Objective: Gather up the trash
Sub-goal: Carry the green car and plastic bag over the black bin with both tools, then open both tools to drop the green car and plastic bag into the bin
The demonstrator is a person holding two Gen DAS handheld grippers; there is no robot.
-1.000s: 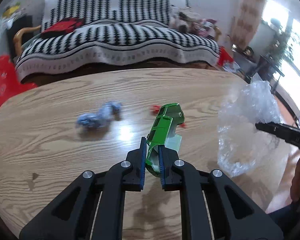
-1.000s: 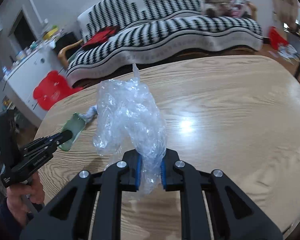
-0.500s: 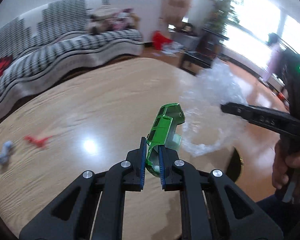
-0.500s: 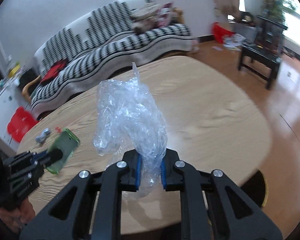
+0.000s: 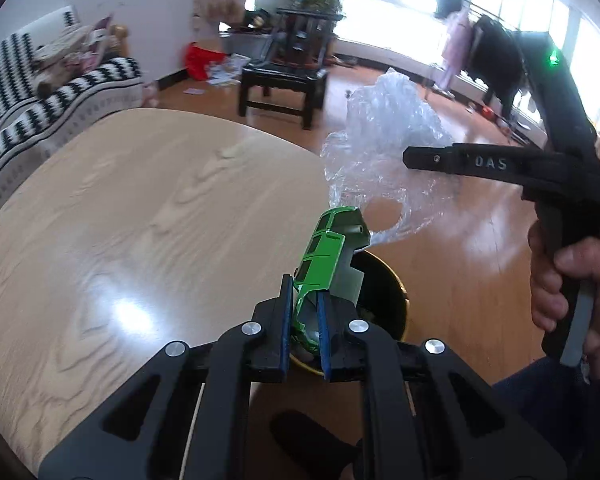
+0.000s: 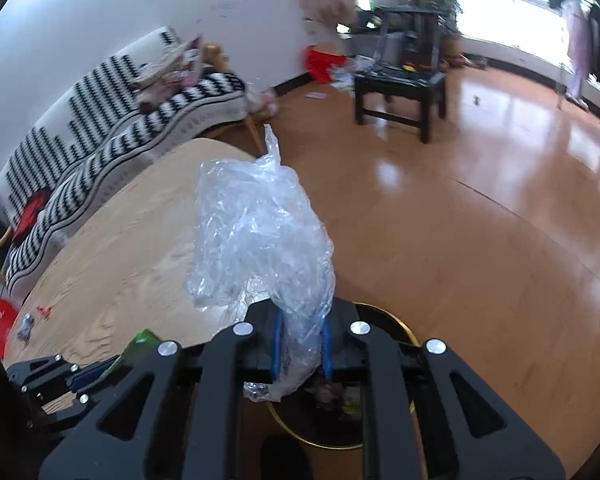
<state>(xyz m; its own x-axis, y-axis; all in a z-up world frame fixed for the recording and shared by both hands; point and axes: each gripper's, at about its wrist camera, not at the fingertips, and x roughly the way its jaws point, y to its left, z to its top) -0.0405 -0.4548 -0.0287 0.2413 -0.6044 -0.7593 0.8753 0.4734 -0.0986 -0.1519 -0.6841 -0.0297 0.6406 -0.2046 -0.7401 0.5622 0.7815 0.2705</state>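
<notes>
My left gripper (image 5: pixel 305 330) is shut on a green toy car shell (image 5: pixel 329 252), held over a black bin with a gold rim (image 5: pixel 392 292) on the floor beside the table. My right gripper (image 6: pixel 300 346) is shut on a crumpled clear plastic bag (image 6: pixel 260 240), also above the bin (image 6: pixel 400 330). The bag (image 5: pixel 384 152) and the right gripper show at the right of the left wrist view. Small blue and red scraps (image 6: pixel 32 318) lie on the far left of the table.
The wooden table (image 5: pixel 140 220) fills the left. A striped sofa (image 6: pixel 120 120) stands behind it. A dark low table (image 6: pixel 400 92) and glossy wooden floor (image 6: pixel 480 220) lie to the right. The bin holds some rubbish.
Both grippers have swung right, off the table, to above the bin on the floor. Each still holds its item.
</notes>
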